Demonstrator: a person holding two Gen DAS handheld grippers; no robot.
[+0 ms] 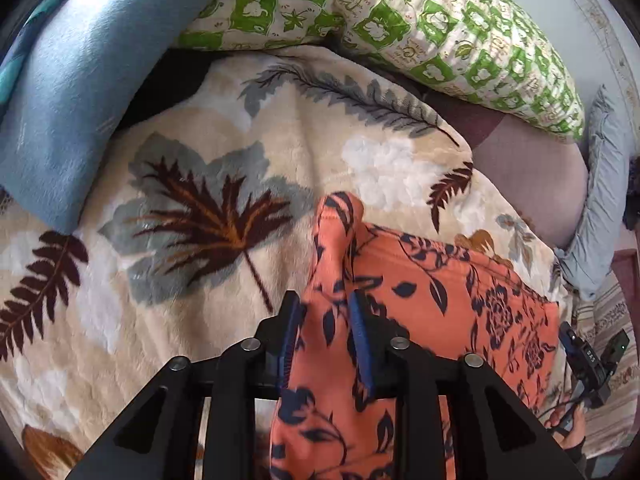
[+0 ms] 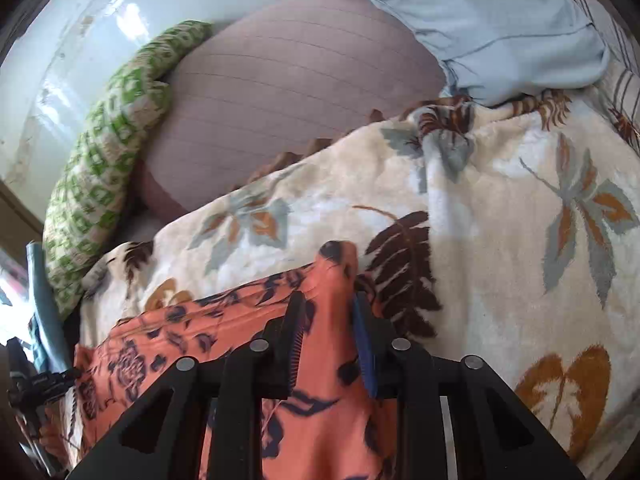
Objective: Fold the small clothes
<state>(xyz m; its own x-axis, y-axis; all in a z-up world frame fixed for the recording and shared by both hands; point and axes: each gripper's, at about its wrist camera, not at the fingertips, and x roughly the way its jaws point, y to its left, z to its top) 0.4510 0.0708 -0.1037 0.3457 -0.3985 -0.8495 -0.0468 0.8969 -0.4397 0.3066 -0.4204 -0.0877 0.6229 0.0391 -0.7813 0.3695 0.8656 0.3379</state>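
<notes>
An orange garment with a dark blue flower print [image 1: 448,300] is stretched over a cream leaf-patterned blanket [image 1: 192,208]. My left gripper [image 1: 325,304] is shut on the garment's left corner, and cloth bunches up between the blue pads. In the right wrist view the same garment [image 2: 192,336] runs to the left. My right gripper [image 2: 329,304] is shut on its right corner, with a fold poking up past the fingertips. The other gripper shows at the right edge of the left view [image 1: 592,364] and at the left edge of the right view [image 2: 36,384].
A green and white patterned pillow [image 1: 420,20] lies at the back, next to a mauve cushion [image 2: 288,92]. A blue fleece blanket [image 1: 68,92] sits at the left. A pale blue cloth [image 2: 500,28] lies at the right of the cream blanket [image 2: 520,240].
</notes>
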